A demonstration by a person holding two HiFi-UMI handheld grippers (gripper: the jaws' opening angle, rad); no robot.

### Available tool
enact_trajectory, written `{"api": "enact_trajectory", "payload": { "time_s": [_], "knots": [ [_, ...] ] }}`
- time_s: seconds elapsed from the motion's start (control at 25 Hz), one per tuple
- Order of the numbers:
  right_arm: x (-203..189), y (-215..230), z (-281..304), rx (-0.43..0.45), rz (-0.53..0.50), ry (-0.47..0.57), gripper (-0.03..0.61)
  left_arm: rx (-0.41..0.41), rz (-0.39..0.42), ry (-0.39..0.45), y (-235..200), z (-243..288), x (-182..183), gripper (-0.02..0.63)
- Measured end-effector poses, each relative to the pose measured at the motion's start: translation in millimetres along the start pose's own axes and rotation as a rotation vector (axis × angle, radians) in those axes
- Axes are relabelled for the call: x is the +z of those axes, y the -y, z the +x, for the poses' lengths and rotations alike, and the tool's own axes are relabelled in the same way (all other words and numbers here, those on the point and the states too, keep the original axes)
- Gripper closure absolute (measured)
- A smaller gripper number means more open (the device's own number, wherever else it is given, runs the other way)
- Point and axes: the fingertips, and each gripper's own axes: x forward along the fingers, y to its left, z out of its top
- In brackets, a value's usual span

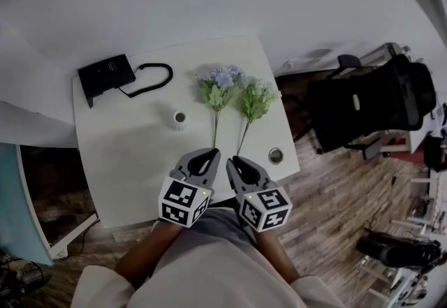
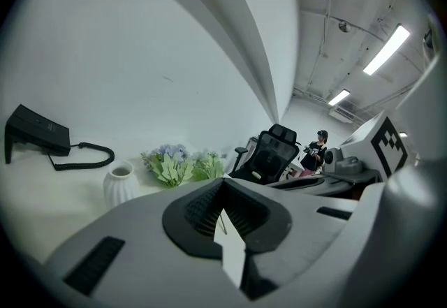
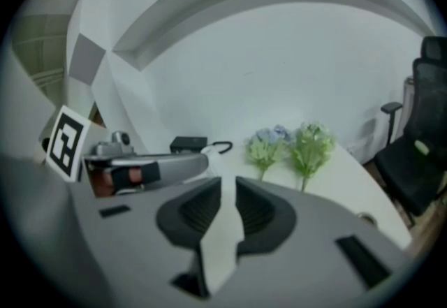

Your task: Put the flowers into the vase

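Two artificial flower sprigs lie on the white table (image 1: pixel 126 146): a blue-flowered one (image 1: pixel 218 84) and a green-white one (image 1: pixel 257 98), stems pointing at me. A small white ribbed vase (image 1: pixel 180 119) stands upright to their left. My left gripper (image 1: pixel 209 154) hovers at the blue sprig's stem end, its jaw tips together; whether it touches the stem I cannot tell. My right gripper (image 1: pixel 235 161) sits beside it near the green sprig's stem, jaws a narrow slit apart with nothing between. The left gripper view shows the vase (image 2: pixel 120 185) and sprigs (image 2: pixel 171 163) ahead.
A black device (image 1: pixel 106 76) with a coiled cord (image 1: pixel 150 79) sits at the table's back left. A metal grommet (image 1: pixel 276 155) is set near the front right edge. A black office chair (image 1: pixel 370 107) stands to the right on the wooden floor.
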Motion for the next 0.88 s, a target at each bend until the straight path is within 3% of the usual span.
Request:
{"api": "enact_trajectory", "payload": {
  "time_s": [0.08,0.4,0.88],
  "knots": [
    [1.6,7.8,0.4,-0.016,0.009,0.000,0.500,-0.002,-0.015,0.001,-1.2,2.9,0.0,0.591],
    [6.2,38.7,9.7,-0.050,0.043,-0.022,0.495,-0.037,-0.031,-0.025,3.5,14.5,-4.8,0.591],
    [1.6,76.6,27.6,-0.075,0.088,-0.102,0.457,-0.023,-0.057,-0.063,-6.0,22.1,-13.5,0.591]
  ]
}}
